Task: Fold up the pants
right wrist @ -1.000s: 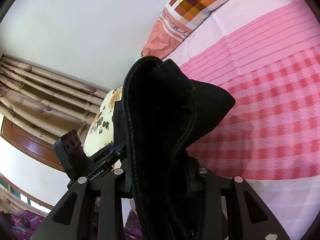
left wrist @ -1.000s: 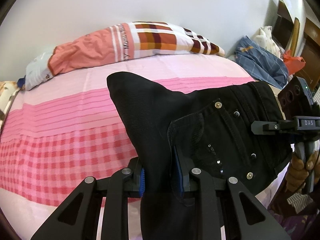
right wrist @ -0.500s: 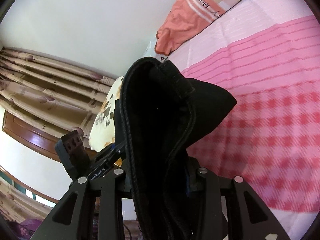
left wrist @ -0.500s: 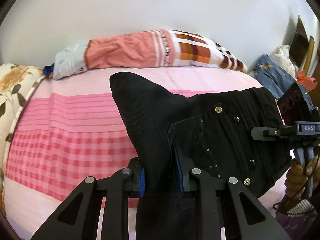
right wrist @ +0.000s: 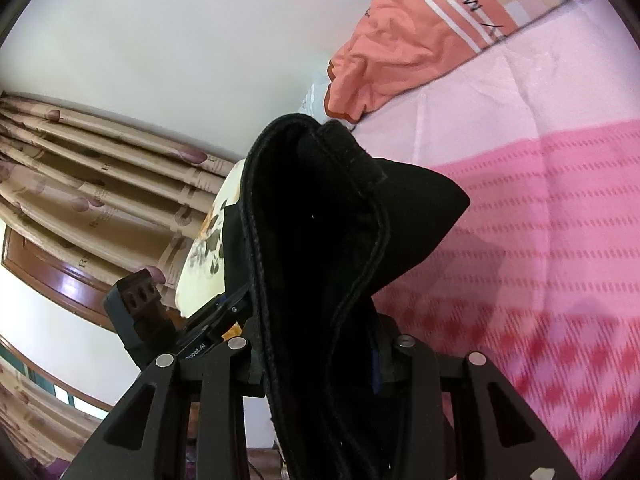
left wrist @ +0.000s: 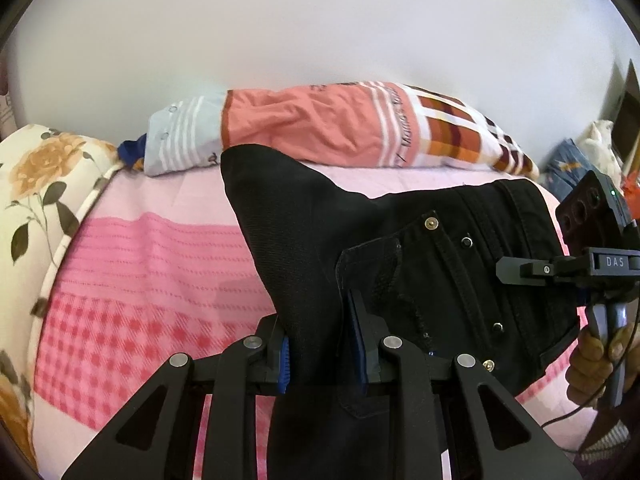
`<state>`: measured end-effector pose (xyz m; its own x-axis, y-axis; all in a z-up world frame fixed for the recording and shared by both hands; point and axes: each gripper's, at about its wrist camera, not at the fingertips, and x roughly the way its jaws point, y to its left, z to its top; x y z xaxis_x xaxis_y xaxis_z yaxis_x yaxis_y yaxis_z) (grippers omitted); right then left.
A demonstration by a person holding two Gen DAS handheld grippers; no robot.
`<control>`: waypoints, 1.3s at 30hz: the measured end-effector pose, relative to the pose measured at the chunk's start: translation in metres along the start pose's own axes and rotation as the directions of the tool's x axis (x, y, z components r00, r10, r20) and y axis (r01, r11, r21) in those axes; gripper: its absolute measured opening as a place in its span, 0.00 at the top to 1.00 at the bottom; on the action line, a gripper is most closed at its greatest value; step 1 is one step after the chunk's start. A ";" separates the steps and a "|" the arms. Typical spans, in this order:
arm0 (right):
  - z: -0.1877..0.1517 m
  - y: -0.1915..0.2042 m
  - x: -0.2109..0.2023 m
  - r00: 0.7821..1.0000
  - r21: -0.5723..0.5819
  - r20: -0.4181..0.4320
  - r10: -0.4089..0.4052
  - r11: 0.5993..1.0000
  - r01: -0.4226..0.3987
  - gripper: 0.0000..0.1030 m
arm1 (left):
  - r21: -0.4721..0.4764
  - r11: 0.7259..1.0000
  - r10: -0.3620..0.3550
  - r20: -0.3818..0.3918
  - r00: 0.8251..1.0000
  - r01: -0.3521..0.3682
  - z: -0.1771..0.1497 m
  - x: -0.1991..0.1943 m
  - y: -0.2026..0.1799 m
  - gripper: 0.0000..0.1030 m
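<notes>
The black pants (left wrist: 420, 264) hang above the bed (left wrist: 160, 264), stretched between the two tools and clear of the pink checked bedspread; the left gripper (left wrist: 322, 354) has its jaws drawn narrow on a bunched fold of the dark cloth, the blue pads pressing it from both sides, and a pointed flap of fabric rises above them; to the right of that grip the front of the garment shows its metal rivets and buttons, a pocket edge and the seamed waistband; at the far right of the left wrist view the right gripper's body appears side-on, carried by a hand (left wrist: 596, 364) around its handle; in its own view the right gripper (right wrist: 320, 360) has its jaws clamped on a thick doubled band of the pants (right wrist: 320, 260), which stands up in front of the lens; a long salmon and plaid pillow (left wrist: 360, 128) lies across the bed against the white wall; a floral cushion (left wrist: 36, 184) sits at the bed's left edge; brown patterned curtains (right wrist: 88, 184) hang beyond it
</notes>
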<state>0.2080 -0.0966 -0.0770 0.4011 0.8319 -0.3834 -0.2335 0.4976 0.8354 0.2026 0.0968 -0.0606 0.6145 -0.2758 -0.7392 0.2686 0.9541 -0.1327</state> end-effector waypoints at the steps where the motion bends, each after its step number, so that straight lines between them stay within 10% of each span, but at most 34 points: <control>1: 0.007 0.000 0.006 1.000 -0.005 0.000 -0.002 1.000 0.002 0.68 | -0.004 1.000 0.003 0.002 1.000 -0.003 0.004 0.004 0.004 0.76; 39: 0.076 -0.048 0.087 1.000 0.048 -0.011 -0.018 0.999 0.019 0.68 | -0.069 0.993 0.096 -0.045 0.994 -0.099 0.041 0.112 0.085 0.76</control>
<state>0.3212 -0.0665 -0.1204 0.3957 0.8254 -0.4028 -0.1827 0.5006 0.8462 0.3248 0.1417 -0.1279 0.6032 -0.1775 -0.7776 0.1543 0.9825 -0.1045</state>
